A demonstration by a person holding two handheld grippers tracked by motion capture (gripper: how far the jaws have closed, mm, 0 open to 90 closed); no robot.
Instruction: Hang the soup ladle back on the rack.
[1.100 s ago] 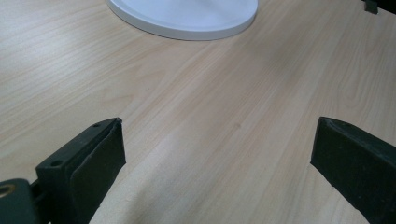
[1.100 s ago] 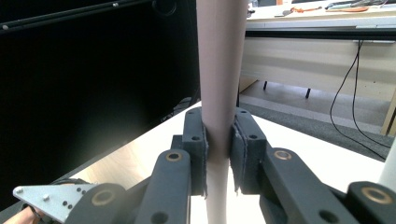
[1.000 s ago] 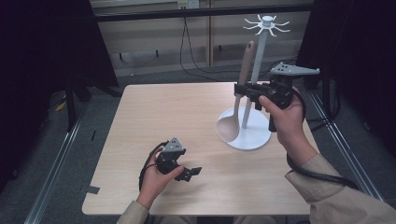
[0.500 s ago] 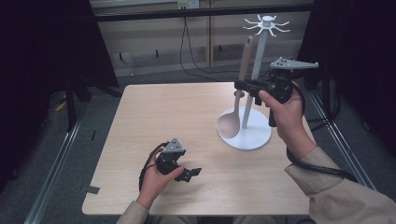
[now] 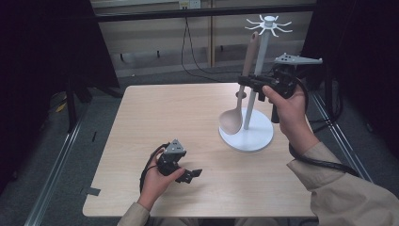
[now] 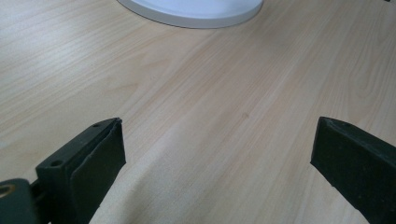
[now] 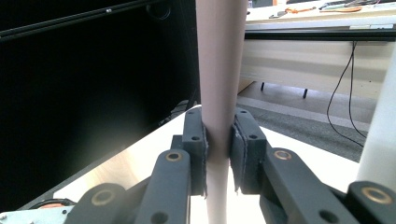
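Item one: my right gripper is pinching the wooden spoon by its handle, bowl hanging down beside the white rack. Item two: my left gripper is resting on the table, jaws spread wide, holding nothing.

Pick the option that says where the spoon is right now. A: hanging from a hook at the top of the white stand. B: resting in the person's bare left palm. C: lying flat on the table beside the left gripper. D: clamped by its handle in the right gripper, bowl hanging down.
D: the right gripper is shut on the spoon by its handle, bowl hanging down beside the white stand.
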